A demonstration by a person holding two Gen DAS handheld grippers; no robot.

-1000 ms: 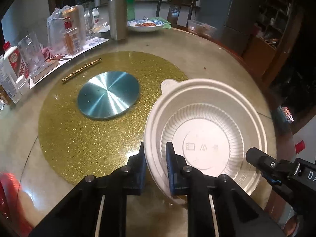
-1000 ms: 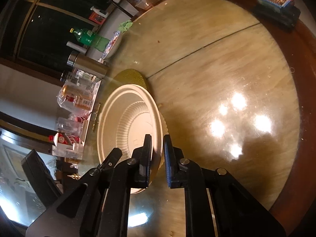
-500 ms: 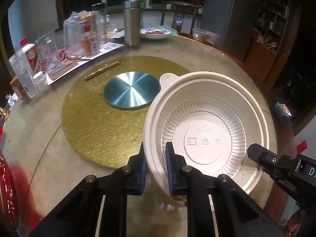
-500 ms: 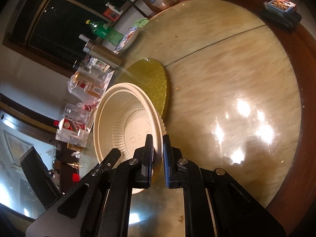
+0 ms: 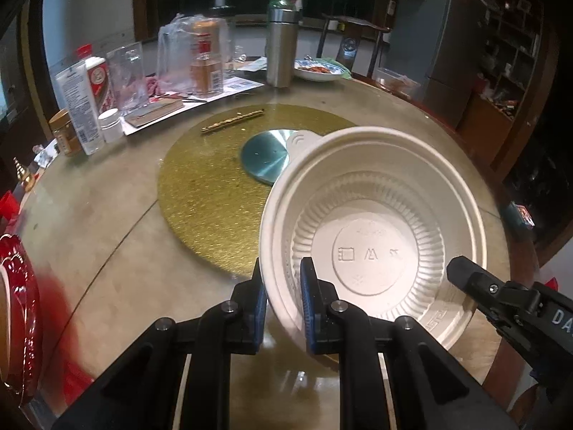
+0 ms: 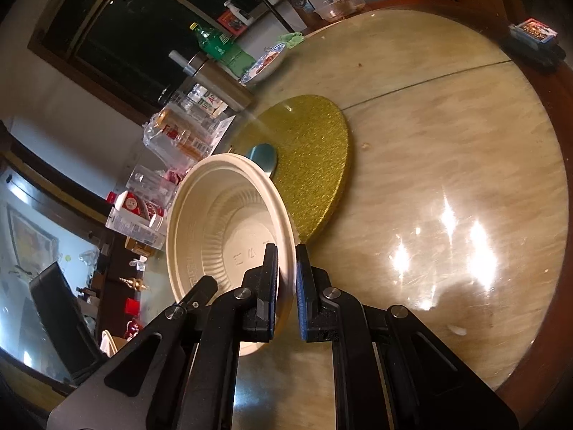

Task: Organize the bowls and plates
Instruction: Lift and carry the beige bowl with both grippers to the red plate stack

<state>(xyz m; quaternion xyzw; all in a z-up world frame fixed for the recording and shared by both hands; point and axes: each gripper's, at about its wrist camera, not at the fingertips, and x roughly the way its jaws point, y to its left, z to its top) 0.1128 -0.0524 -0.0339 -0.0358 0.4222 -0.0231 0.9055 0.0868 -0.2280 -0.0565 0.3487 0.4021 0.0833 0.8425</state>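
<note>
One white disposable bowl (image 5: pixel 372 236) is held tilted above the table (image 5: pixel 107 215), partly hiding the gold turntable mat (image 5: pixel 215 179) and its metal disc (image 5: pixel 265 156). Two claws pinch its rim: left claw (image 5: pixel 281 301) on the near edge, right claw (image 6: pixel 286 286) on the opposite edge. A red item (image 5: pixel 18 308) is cut off at the frame edge

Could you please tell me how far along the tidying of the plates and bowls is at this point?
Done: nothing visibly stacked or put away yet. In hand: the white bowl is clamped by its rim in both the left tool and the right tool, tilted above the table. Left: setting it down, and the food dish by the flask at the far edge.
</note>
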